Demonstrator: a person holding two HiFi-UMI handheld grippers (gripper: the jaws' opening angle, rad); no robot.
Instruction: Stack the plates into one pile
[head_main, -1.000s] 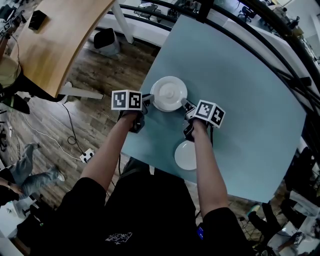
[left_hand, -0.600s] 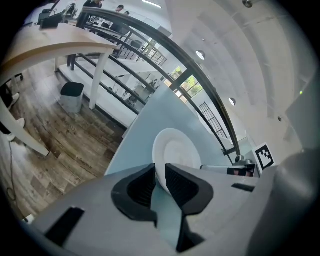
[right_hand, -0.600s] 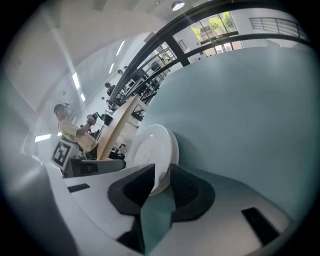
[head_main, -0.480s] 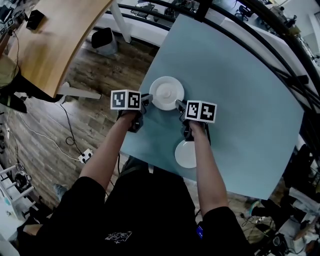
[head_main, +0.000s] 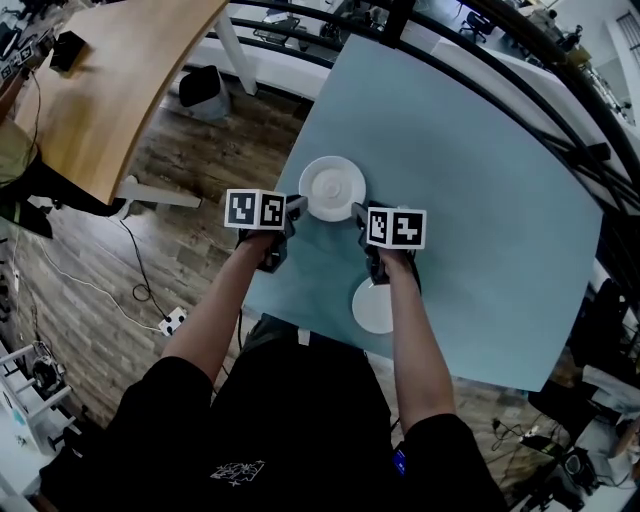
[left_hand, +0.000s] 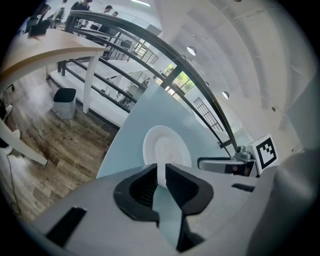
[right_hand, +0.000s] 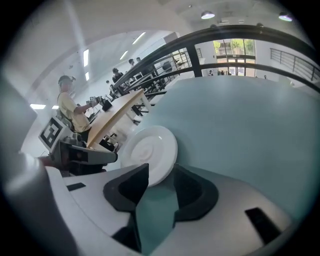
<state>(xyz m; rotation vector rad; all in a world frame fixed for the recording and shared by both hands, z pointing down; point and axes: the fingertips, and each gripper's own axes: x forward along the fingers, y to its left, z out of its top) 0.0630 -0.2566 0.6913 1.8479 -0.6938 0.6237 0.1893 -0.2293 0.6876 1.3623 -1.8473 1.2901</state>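
- My left claw (left_hand: 161, 179) pinches the rim of the far plate (head_main: 332, 187), steadying it flat on the tabletop (head_main: 480, 200).
- My right claw (right_hand: 159, 187) has just been opening. It is spread now, with that plate's rim loose at its mouth, so I judge this a release.
- The second plate (head_main: 372, 308) lies apart beside my right forearm, not yet stacked.
- I can read no writing anywhere. The marker cubes (head_main: 255, 209) show only black-and-white squares.

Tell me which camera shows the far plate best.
The head view: it shows the far plate from above, nearly whole and round. The left gripper view shows it larger but foreshortened, with its near rim hidden. The right gripper view shows it tilted, and again the near rim is hidden.
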